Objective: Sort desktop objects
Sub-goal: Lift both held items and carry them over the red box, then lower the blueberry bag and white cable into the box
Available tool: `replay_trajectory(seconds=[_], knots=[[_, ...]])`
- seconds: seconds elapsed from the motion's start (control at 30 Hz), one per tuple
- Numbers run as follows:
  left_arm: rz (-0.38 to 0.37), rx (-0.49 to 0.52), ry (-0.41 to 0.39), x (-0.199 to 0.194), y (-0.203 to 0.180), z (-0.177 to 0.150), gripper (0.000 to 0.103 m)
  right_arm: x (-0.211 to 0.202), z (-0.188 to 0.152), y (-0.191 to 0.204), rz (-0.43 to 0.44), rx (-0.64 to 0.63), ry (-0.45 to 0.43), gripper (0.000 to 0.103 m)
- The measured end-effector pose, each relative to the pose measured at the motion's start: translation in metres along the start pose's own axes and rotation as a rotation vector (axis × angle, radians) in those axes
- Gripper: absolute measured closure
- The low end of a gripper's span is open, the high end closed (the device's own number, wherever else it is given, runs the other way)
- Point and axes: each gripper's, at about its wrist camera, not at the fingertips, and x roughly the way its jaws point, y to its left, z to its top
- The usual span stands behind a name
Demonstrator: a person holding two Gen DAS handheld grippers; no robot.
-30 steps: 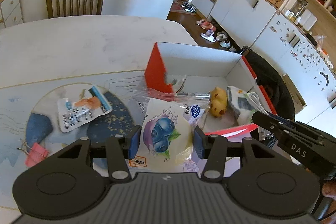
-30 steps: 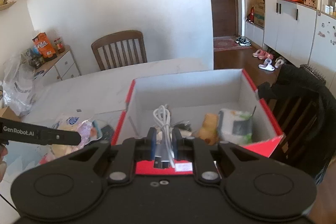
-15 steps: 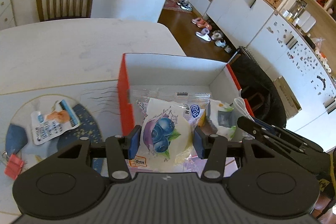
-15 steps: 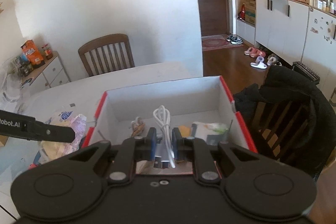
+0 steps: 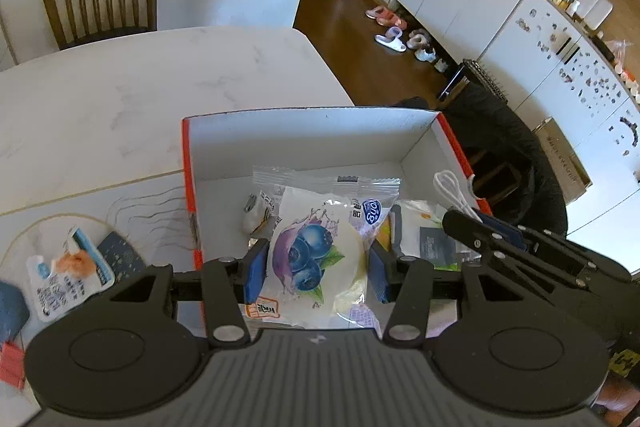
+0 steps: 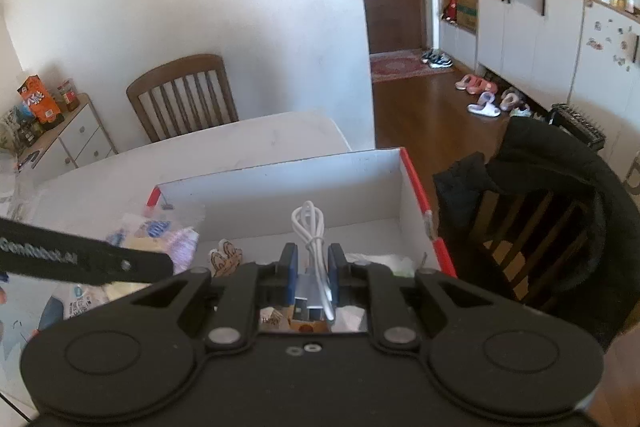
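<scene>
Clear plastic crinkles between the blue pads of my left claw, which pinches a blueberry pastry packet by its two sides, holding it over the near left part of the red-edged white box. My right claw is pressed together on a bundled white cable, its loop sticking out far past the pads, above the right half of the same box. Inside the box lie a small wrapped sweet and a tissue pack. Left of the box, on the bench, rests a sachet beside a red clip
</scene>
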Motion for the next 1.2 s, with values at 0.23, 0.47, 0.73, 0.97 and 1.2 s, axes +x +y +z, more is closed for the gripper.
replay_trajectory(seconds=[0.23, 0.47, 0.73, 0.97, 1.2], knots=[[0.041, 0.054, 0.042, 0.031, -0.007, 0.008, 0.054, 0.036, 0.012, -0.002, -0.015, -0.027, 0.037, 0.088], [0.101, 0.100, 0.094, 0.061, -0.010, 0.014, 0.054, 0.073, 0.015, -0.002, -0.044, -0.053, 0.101, 0.088], [0.127, 0.142, 0.142, 0.084, -0.014, 0.018, 0.054, 0.110, 0.014, -0.008, -0.048, -0.005, 0.215, 0.088], [0.134, 0.140, 0.188, 0.100, -0.010, 0.016, 0.054, 0.123, 0.012, -0.011, -0.037, 0.027, 0.267, 0.088], [0.131, 0.135, 0.197, 0.105, -0.002, 0.015, 0.053, 0.125, 0.014, -0.012, -0.049, 0.024, 0.276, 0.088]])
